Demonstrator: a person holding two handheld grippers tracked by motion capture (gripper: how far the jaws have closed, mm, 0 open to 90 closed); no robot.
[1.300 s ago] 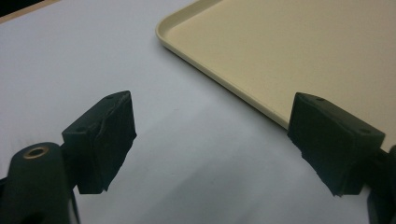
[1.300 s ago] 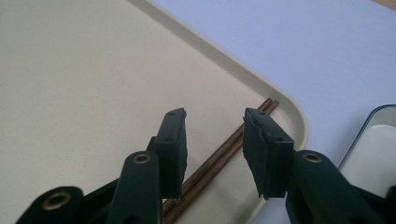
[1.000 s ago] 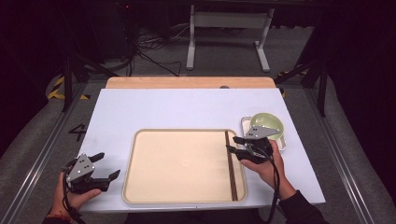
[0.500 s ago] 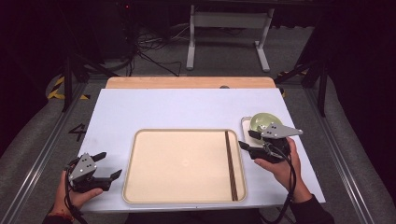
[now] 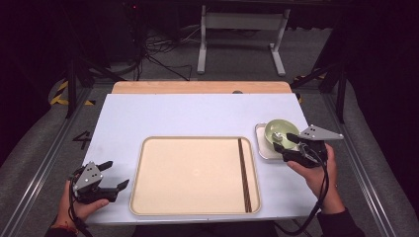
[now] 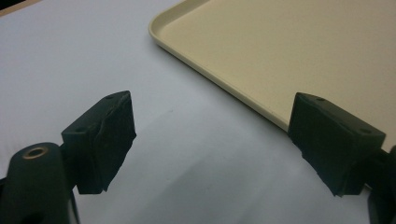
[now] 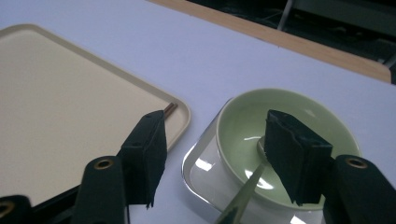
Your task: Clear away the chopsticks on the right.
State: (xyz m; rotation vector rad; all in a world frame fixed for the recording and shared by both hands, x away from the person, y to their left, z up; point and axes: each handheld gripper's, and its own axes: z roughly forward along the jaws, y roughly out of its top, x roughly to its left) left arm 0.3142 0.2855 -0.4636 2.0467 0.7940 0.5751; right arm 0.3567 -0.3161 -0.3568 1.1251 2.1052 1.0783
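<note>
Centrally placed on the white table (image 5: 188, 116), a beige tray (image 5: 192, 173) holds dark brown chopsticks (image 5: 244, 175) lying along its right edge. At about three o'clock from the tray, a pale green bowl (image 5: 277, 132) with a spoon (image 7: 243, 191) inside sits on a small white square plate (image 5: 262, 148). The right gripper (image 5: 286, 143) hovers at the bowl, its jaws having just been opening, nothing between them. The left gripper (image 5: 111, 174), at eight o'clock, has its jaws spread. No readable writing is visible.
</note>
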